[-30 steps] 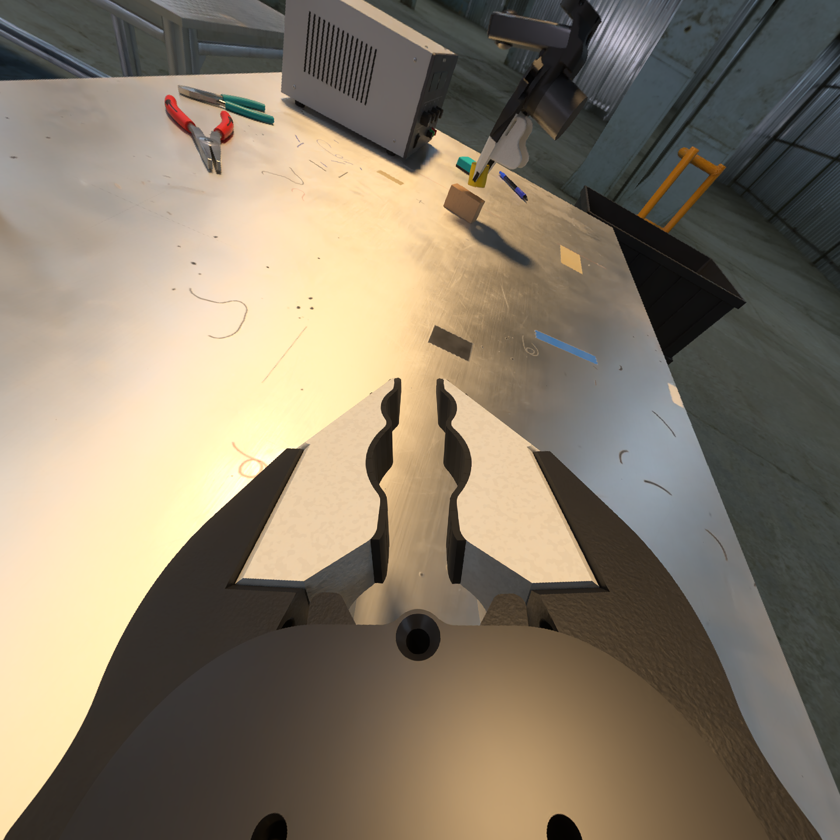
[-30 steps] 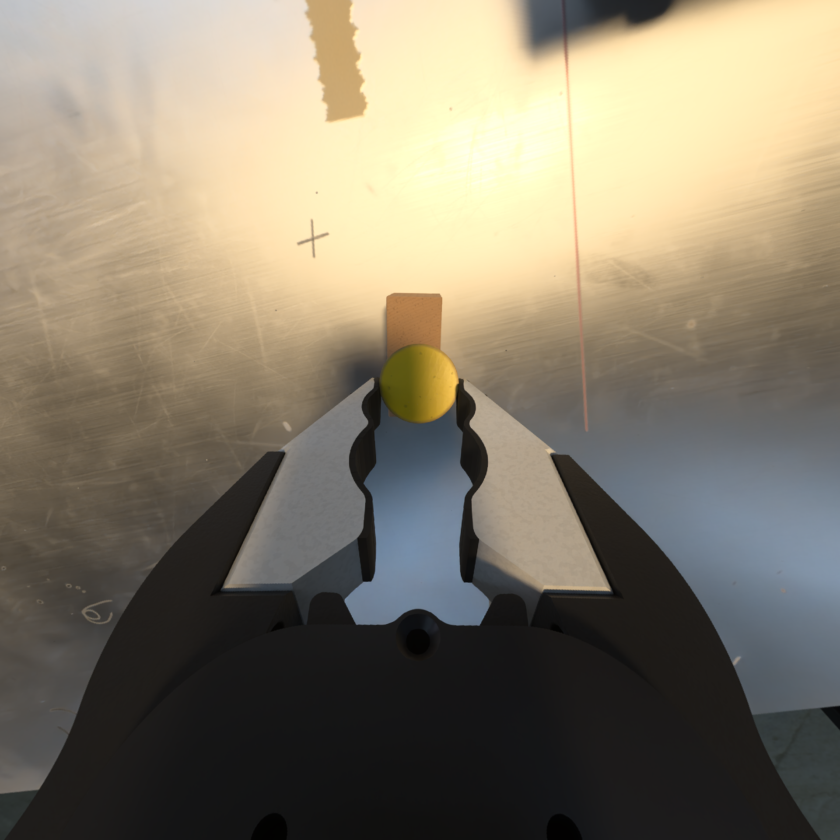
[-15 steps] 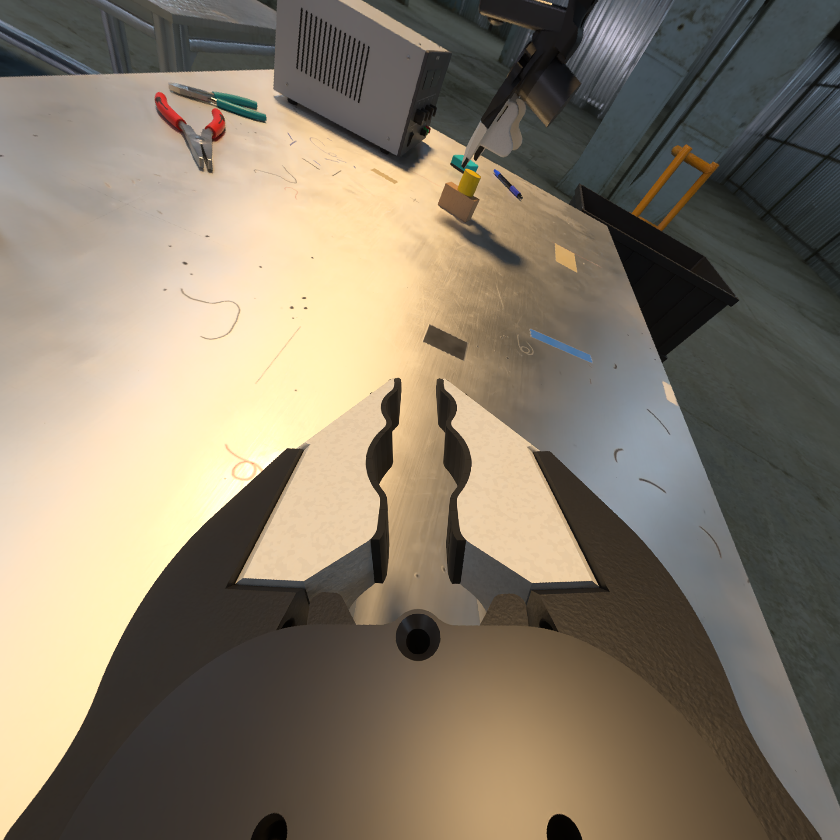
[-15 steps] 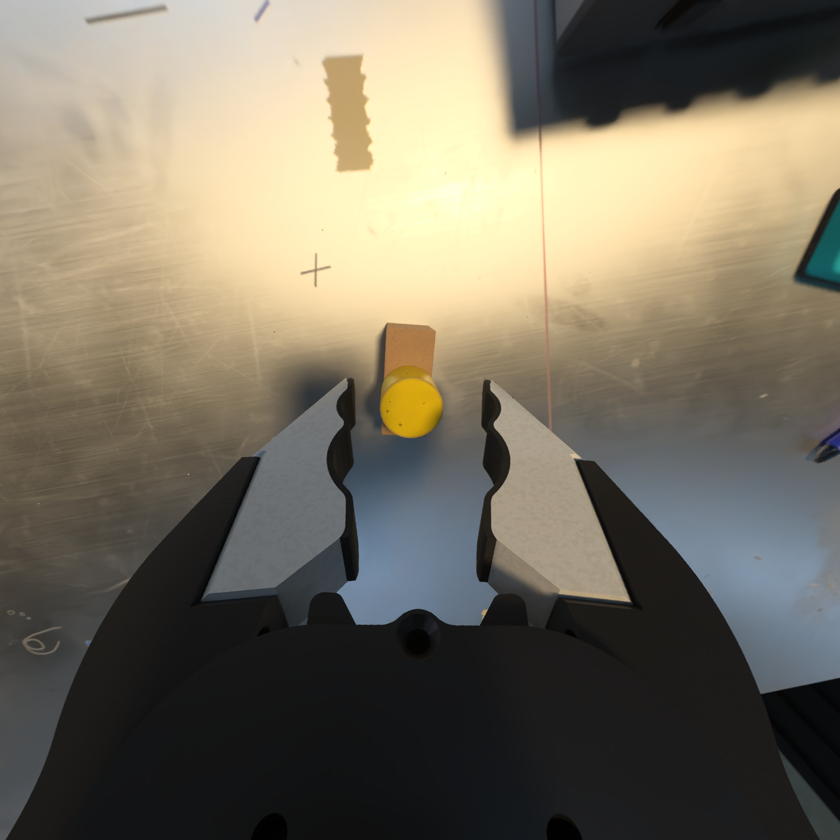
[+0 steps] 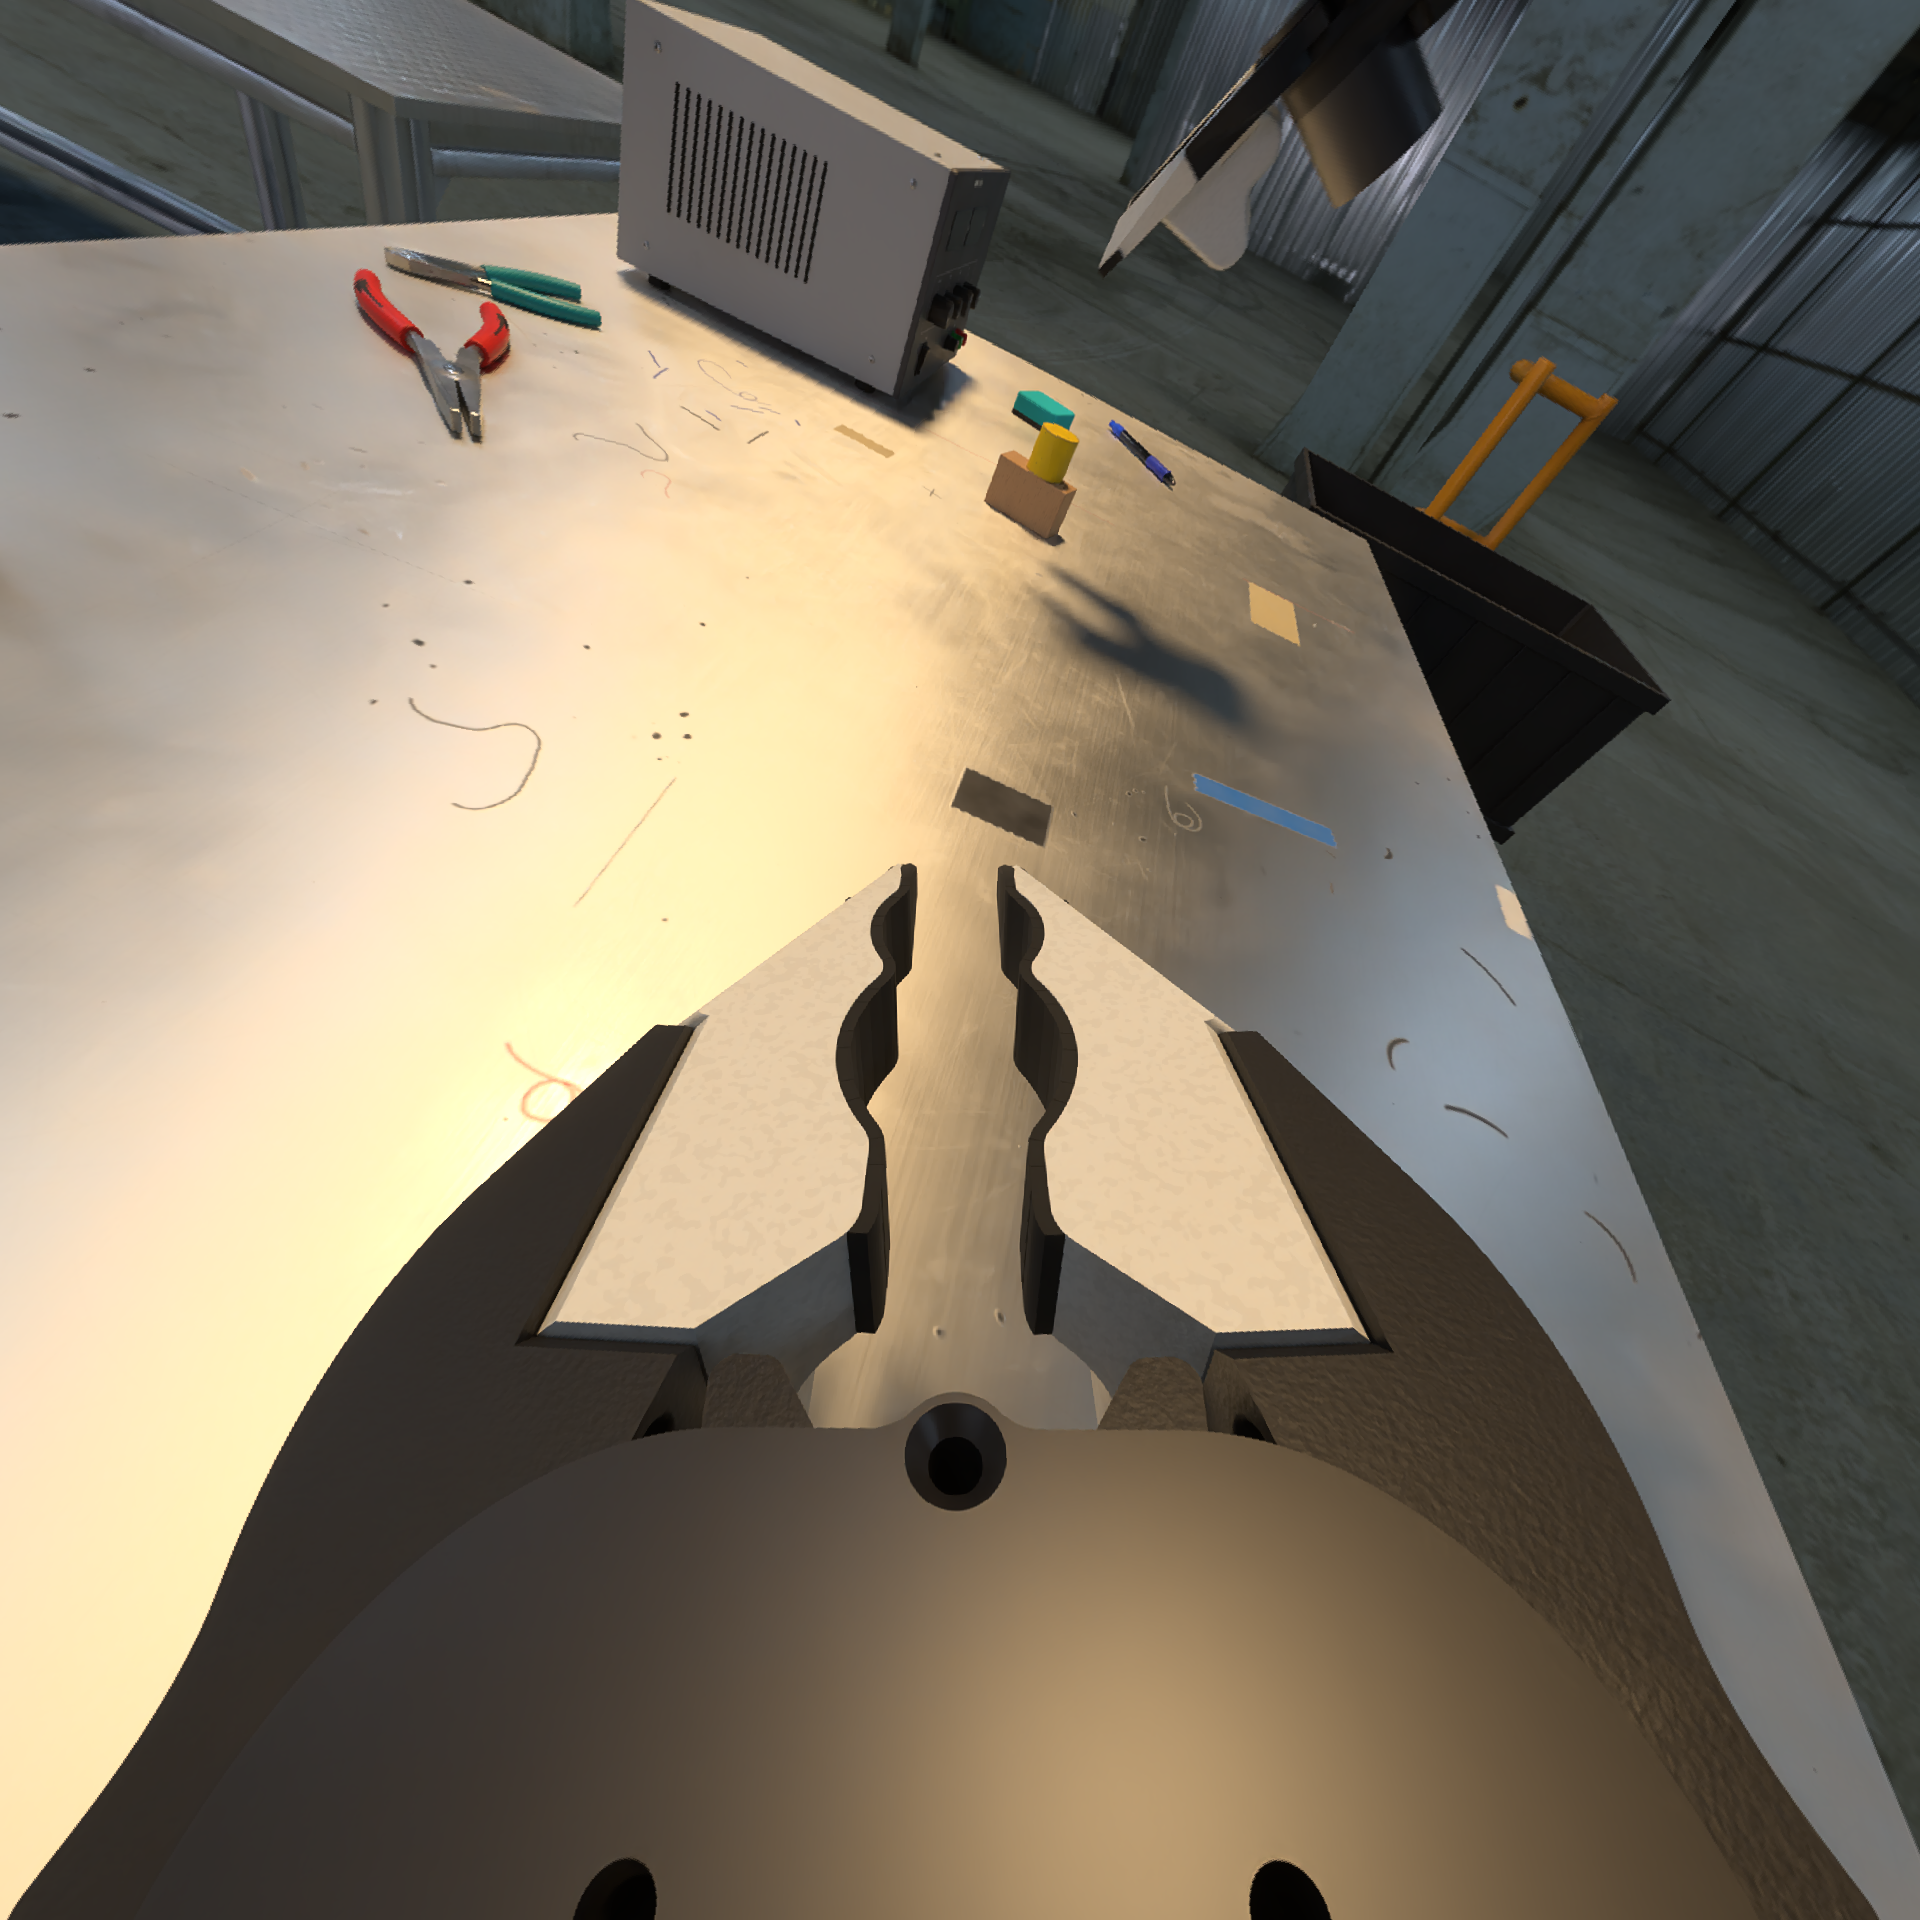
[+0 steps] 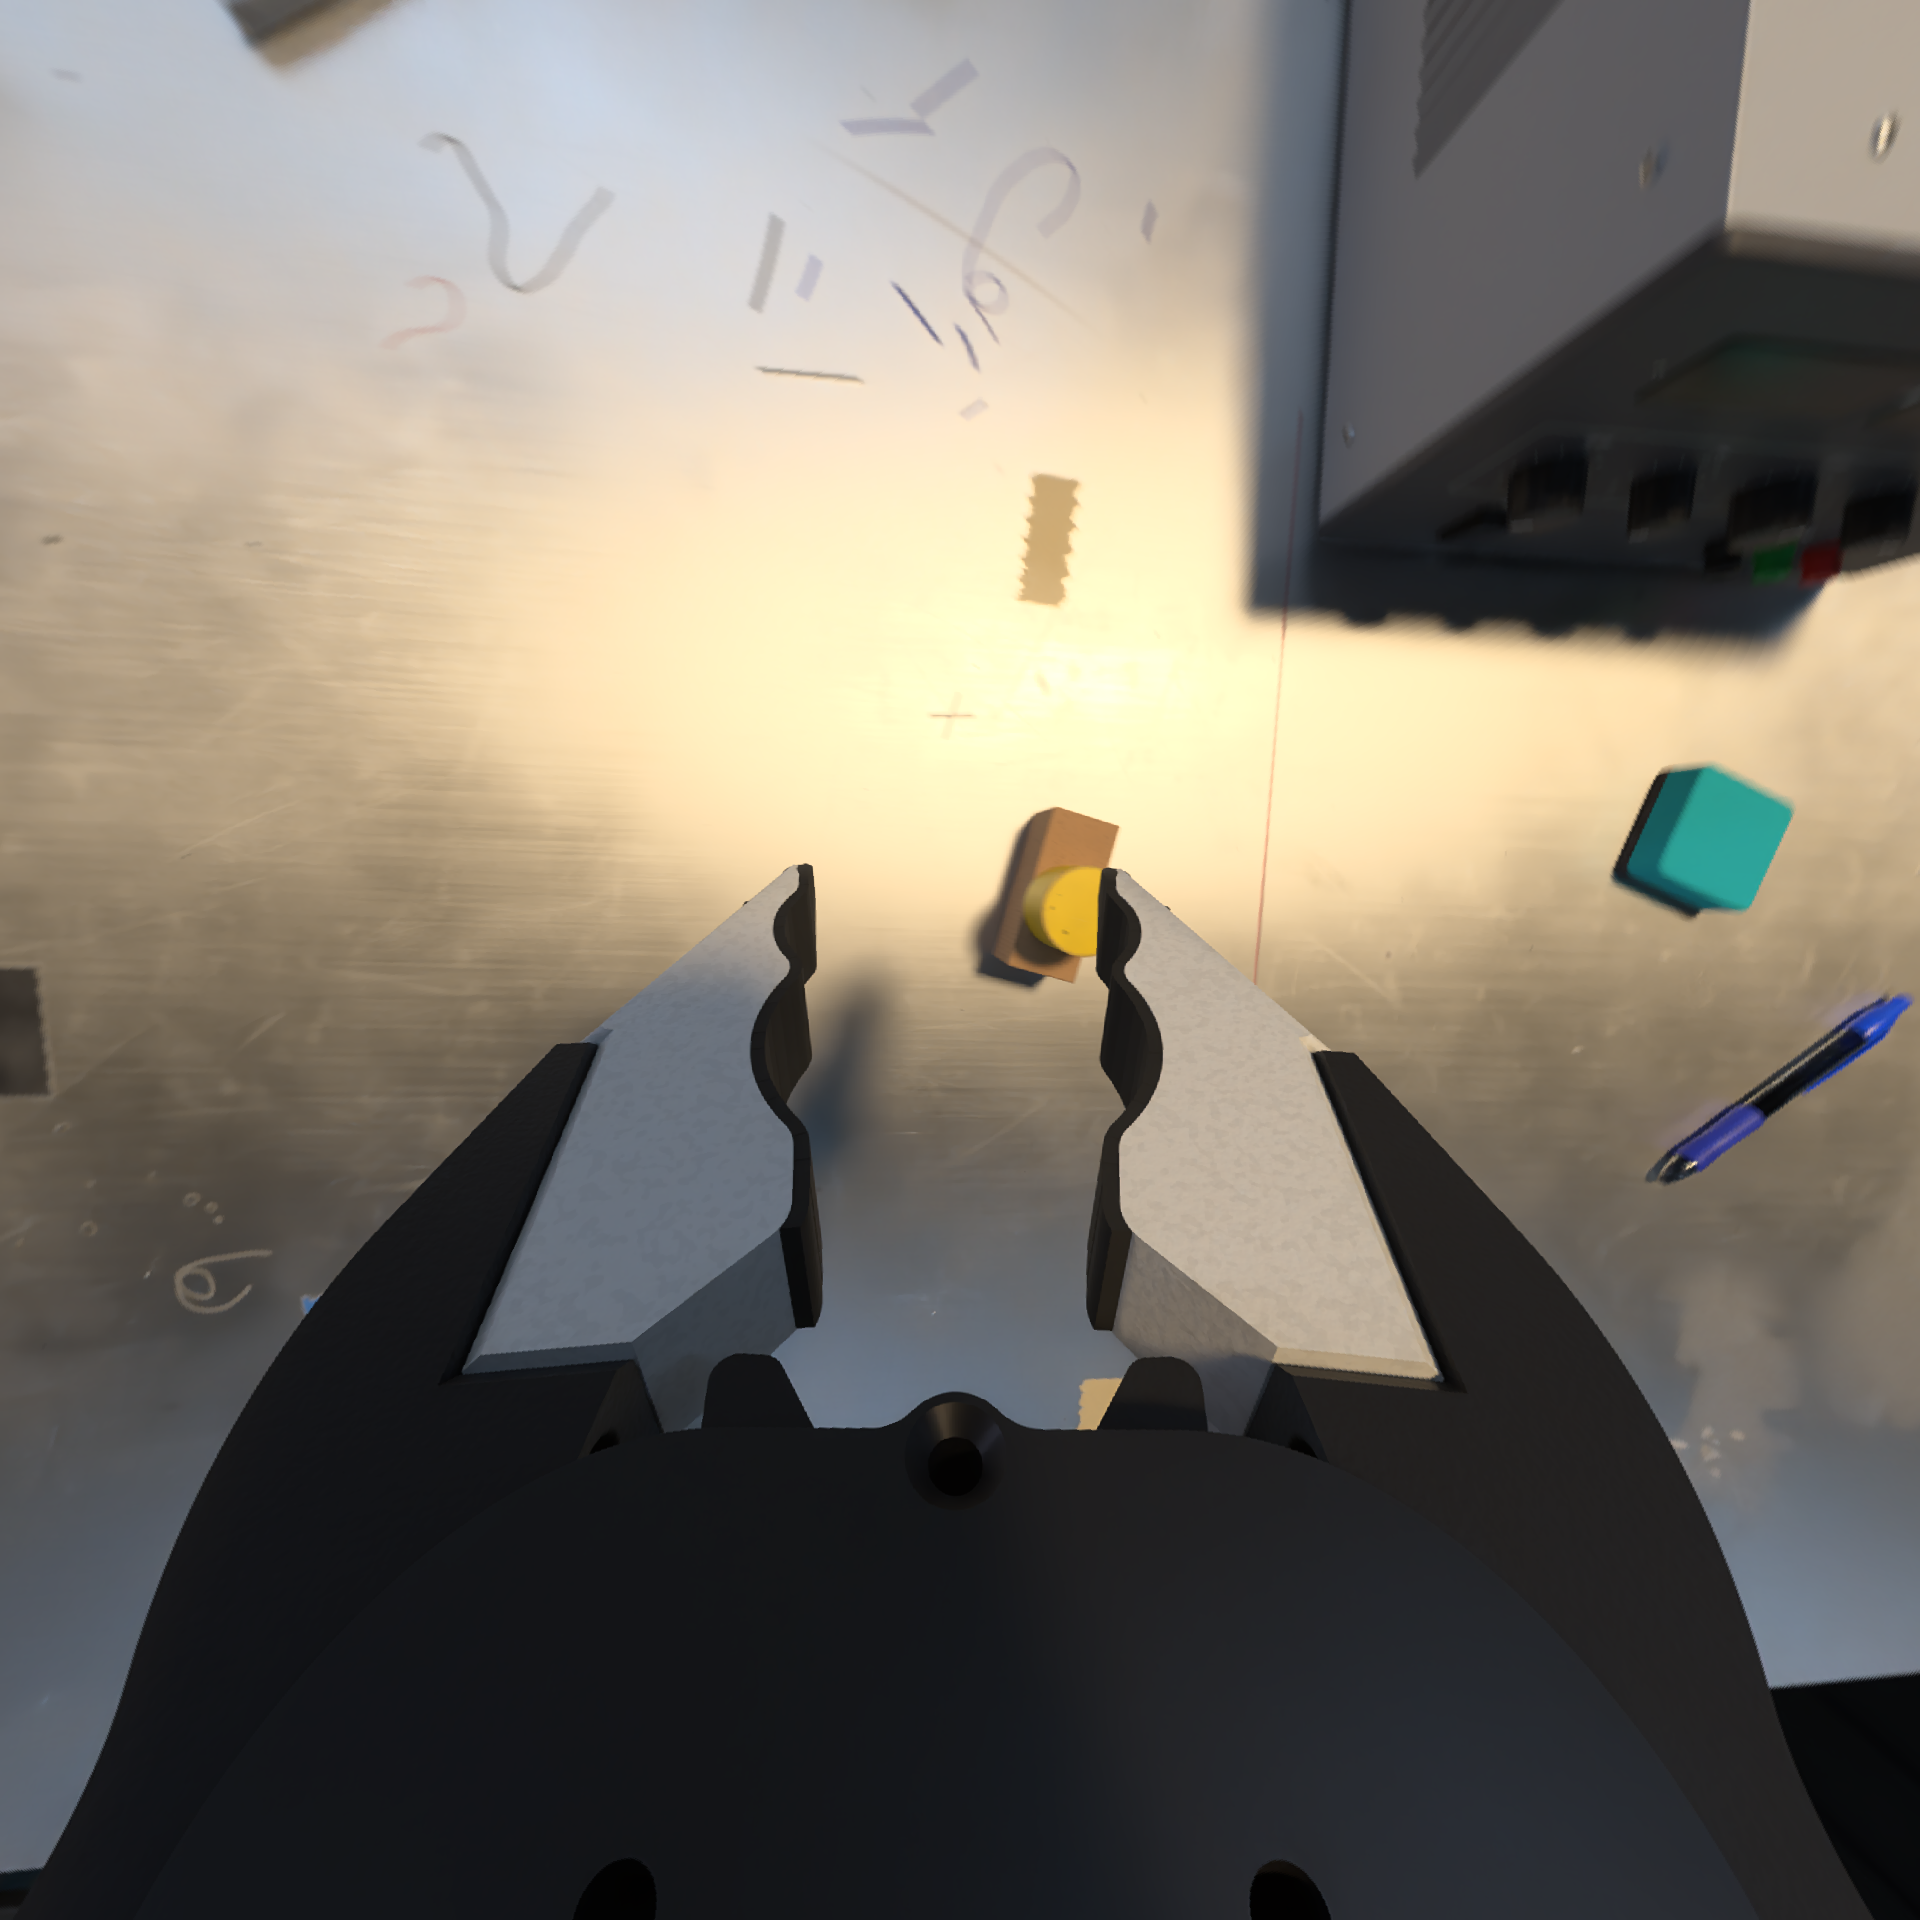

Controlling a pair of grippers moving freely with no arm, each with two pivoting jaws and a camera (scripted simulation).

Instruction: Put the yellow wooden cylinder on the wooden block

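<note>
- Scratched metal table (image 5: pixel 312 582): broad bare stretch on its left half; right edge runs diagonally, with concrete floor beyond.
- Left gripper (image 5: pixel 956 883): low over the near table, jaws nearly together with a narrow slit between them, holding nothing; bare surface ahead and to both sides.
- Dark patch (image 5: pixel 1000 805) and blue tape strip (image 5: pixel 1262 810): flat on the table just past the left fingertips.
- Black bin (image 5: pixel 1507 665): off the table's right edge, orange handle behind it.
- Wooden block (image 5: pixel 1027 497): far right part of the table, clear surface around it.
- Yellow wooden cylinder (image 5: pixel 1054 455): upright on the wooden block.
- Right gripper (image 6: pixel 956 883): high above the block, jaws spread wide, empty.
- Teal cube (image 6: pixel 1704 840), blue pen (image 6: pixel 1777 1086): beside the block, apart from it.
- Grey equipment box (image 5: pixel 800 197): far edge.
- Red pliers (image 5: pixel 442 353), green pliers (image 5: pixel 499 286): far left.
</note>
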